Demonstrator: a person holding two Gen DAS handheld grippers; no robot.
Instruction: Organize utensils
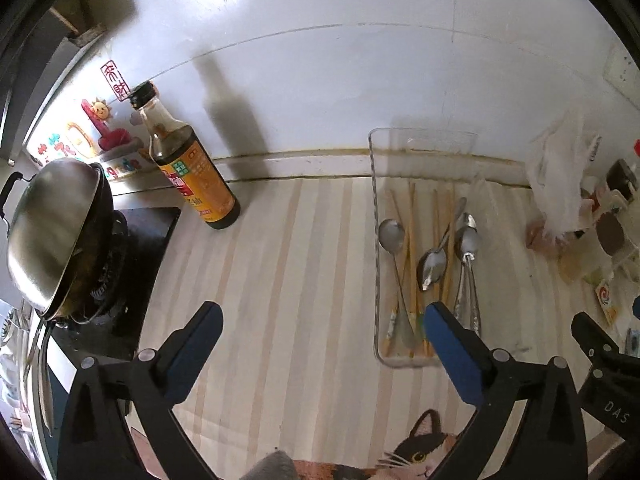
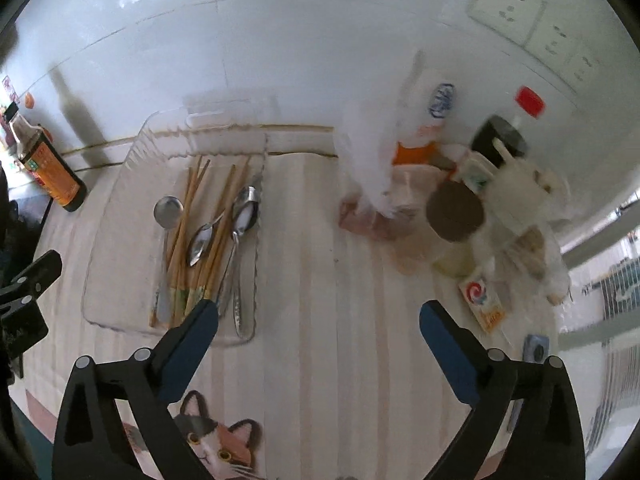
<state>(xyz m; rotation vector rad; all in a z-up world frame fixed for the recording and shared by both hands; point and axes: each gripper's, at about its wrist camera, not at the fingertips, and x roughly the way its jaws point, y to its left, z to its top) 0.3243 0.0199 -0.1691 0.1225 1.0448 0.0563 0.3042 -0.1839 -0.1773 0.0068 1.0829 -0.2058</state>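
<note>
Jaws: both the left gripper point(image 1: 322, 318) and right gripper point(image 2: 319, 316) spread wide, empty.
Tray point(image 1: 375, 200): clear, on bench point(image 1: 288, 260), holding spoons point(image 1: 432, 266) and chopsticks point(image 1: 412, 240).

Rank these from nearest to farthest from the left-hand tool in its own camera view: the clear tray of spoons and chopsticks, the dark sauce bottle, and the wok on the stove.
1. Clear tray: right beside the left gripper, by its right finger.
2. Sauce bottle: farther back on the left, near the wall.
3. Wok: far left, on the stove, roughly as far as the bottle; too close to call.

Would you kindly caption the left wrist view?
Open left gripper above striped counter, beside clear tray of spoons and chopsticks.
</note>
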